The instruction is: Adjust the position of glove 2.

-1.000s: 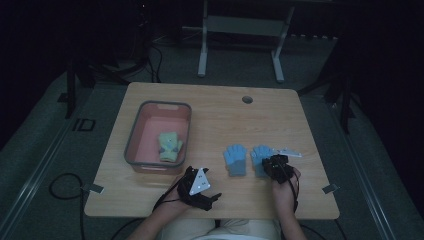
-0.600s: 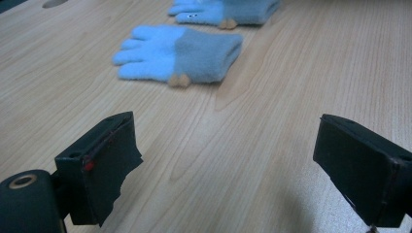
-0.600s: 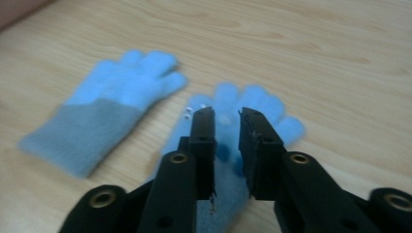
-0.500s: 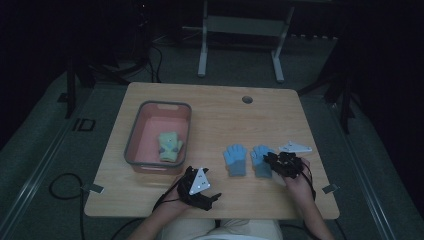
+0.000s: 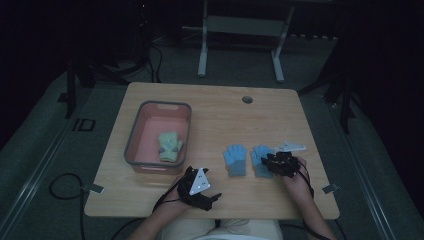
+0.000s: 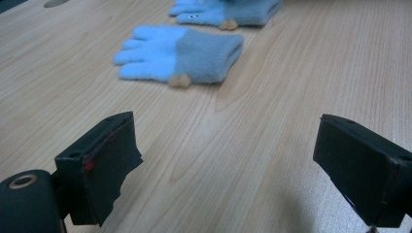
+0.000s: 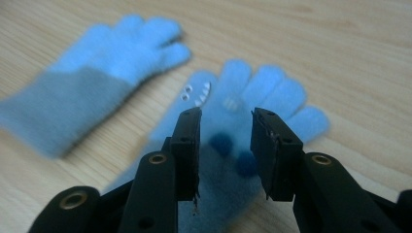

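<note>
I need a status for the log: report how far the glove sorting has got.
Done: one green glove lies in the pink bin. In hand: the right gripper, jaws just opening, stands over the right blue glove. Left: both blue gloves, including the left blue glove, are on the table.

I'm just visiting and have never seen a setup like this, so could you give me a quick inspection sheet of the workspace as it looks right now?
Surface: wooden table, a round hole near its far edge.
Job's things: two blue gloves side by side, left blue glove and right blue glove; a green glove in the pink bin.
Clutter: nothing seen.
Grippers: left gripper wide open over bare wood; right gripper has just been opening, its fingers apart over the right blue glove.
Cables: one cable loops on the floor at the left.
Surroundings: dark room, a metal stand behind the table.
</note>
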### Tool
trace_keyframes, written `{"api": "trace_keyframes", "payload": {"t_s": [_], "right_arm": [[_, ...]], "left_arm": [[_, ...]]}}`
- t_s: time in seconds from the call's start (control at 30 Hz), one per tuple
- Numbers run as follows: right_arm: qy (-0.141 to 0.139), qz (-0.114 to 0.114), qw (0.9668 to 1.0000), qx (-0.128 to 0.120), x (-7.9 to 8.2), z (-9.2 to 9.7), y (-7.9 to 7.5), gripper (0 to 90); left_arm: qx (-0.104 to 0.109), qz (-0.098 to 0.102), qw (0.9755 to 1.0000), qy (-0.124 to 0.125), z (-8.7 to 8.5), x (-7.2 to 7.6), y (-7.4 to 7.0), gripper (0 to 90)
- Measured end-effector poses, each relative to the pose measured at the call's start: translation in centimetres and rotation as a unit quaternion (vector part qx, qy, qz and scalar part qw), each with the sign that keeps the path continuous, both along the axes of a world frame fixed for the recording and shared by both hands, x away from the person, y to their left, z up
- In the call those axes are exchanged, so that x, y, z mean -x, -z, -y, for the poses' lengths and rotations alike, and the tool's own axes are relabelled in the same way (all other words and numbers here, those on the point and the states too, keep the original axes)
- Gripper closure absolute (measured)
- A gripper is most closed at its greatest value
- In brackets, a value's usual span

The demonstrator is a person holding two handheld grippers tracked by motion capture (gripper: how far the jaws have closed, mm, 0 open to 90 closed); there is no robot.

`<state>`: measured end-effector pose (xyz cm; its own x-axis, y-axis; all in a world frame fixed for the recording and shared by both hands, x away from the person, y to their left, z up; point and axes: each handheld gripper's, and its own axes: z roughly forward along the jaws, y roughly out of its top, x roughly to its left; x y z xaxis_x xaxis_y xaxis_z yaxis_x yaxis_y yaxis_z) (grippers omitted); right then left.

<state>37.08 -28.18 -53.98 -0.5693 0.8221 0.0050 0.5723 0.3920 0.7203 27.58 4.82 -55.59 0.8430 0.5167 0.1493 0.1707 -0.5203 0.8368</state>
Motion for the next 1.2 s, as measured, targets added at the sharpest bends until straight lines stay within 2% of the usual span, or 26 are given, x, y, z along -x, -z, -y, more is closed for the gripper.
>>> {"api": "trace_keyframes", "payload": {"t_s": [0.07, 0.13, 0.23, 0.33, 0.47, 0.53, 0.67, 0.9, 1.0, 1.1, 1.2], "right_arm": [[0.000, -0.013, 0.9999, 0.006, -0.1, -0.1, 0.5, 63.5], [0.003, -0.012, 0.9999, 0.003, 0.0, 0.0, 0.8, 66.3], [0.007, -0.004, 0.9998, 0.019, 0.1, -0.2, 0.8, 77.9], [0.020, 0.000, 0.9992, 0.033, 0.2, -0.6, 0.8, 82.6], [0.033, -0.001, 0.9988, 0.036, 0.2, -0.9, 0.6, 85.6], [0.038, 0.002, 0.9984, 0.042, 0.2, -1.0, 0.1, 86.3], [0.043, 0.027, 0.9983, 0.029, 0.3, -1.3, -1.8, 86.6], [0.012, 0.078, 0.9969, 0.009, 0.9, -3.3, -6.4, 86.6], [-0.004, 0.095, 0.9954, -0.001, 1.4, -4.6, -7.5, 86.6], [-0.021, 0.097, 0.9949, -0.016, 1.7, -6.0, -8.0, 86.6], [-0.044, 0.091, 0.9947, -0.022, 2.0, -7.6, -7.9, 86.6]], "left_arm": [[0.000, -0.001, 1.0000, 0.000, 0.0, 0.0, 0.0, 8.7], [-0.002, 0.000, 1.0000, 0.001, 0.0, 0.0, 0.0, 8.7], [-0.004, 0.000, 1.0000, 0.001, 0.0, 0.0, 0.0, 8.7], [-0.004, 0.001, 1.0000, 0.004, 0.0, 0.0, 0.0, 8.7], [-0.005, 0.000, 1.0000, 0.004, 0.0, 0.0, 0.0, 8.7], [-0.005, 0.000, 1.0000, 0.004, 0.0, 0.0, 0.0, 8.7], [-0.004, -0.001, 1.0000, 0.003, 0.0, 0.0, 0.0, 8.7], [-0.005, 0.002, 1.0000, 0.003, 0.1, 0.0, 0.0, 8.7], [-0.005, 0.001, 1.0000, 0.002, 0.0, 0.0, 0.0, 8.7], [-0.005, 0.001, 1.0000, 0.003, 0.0, 0.0, 0.0, 8.7], [-0.005, 0.002, 1.0000, 0.003, 0.1, 0.1, 0.1, 8.7]]}}
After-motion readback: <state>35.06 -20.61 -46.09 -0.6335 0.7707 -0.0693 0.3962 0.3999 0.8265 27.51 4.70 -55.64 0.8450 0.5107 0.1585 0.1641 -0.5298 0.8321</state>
